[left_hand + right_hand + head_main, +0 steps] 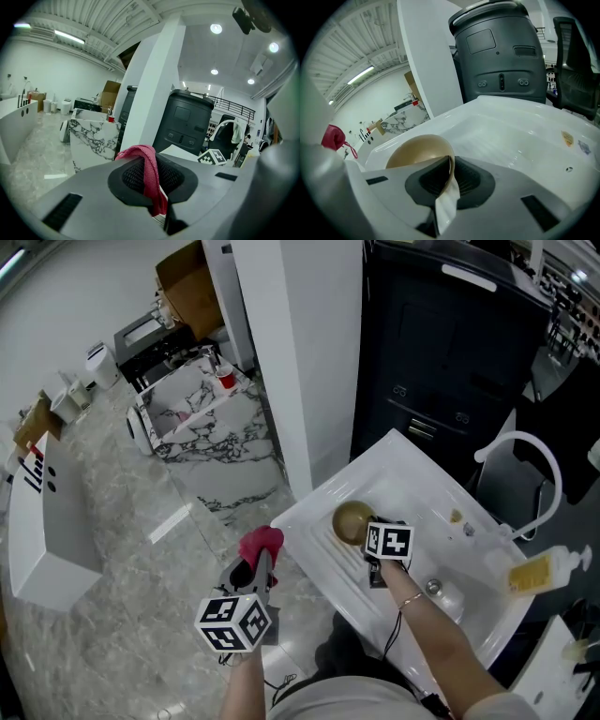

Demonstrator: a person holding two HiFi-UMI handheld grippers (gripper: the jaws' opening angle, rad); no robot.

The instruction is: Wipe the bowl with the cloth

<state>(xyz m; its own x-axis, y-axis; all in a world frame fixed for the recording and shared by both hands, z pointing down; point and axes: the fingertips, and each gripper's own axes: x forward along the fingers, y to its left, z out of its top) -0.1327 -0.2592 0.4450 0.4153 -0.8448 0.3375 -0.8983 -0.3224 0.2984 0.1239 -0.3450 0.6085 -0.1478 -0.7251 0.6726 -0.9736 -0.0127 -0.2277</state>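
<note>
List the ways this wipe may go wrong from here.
1. The right gripper pinches the bowl by its thin rim alone, above the sink. Pressure from wiping may lever the rim out of the jaws.
2. The cloth is bunched into a narrow strip in the left gripper, held out over the floor rather than the sink. It offers little wiping surface, and if it slips it likely lands on the floor.

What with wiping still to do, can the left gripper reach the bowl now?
Probably yes. The left gripper, shut on the red cloth, hangs just off the sink's edge; nothing stands between it and the bowl, which the right gripper holds by its rim.
</note>
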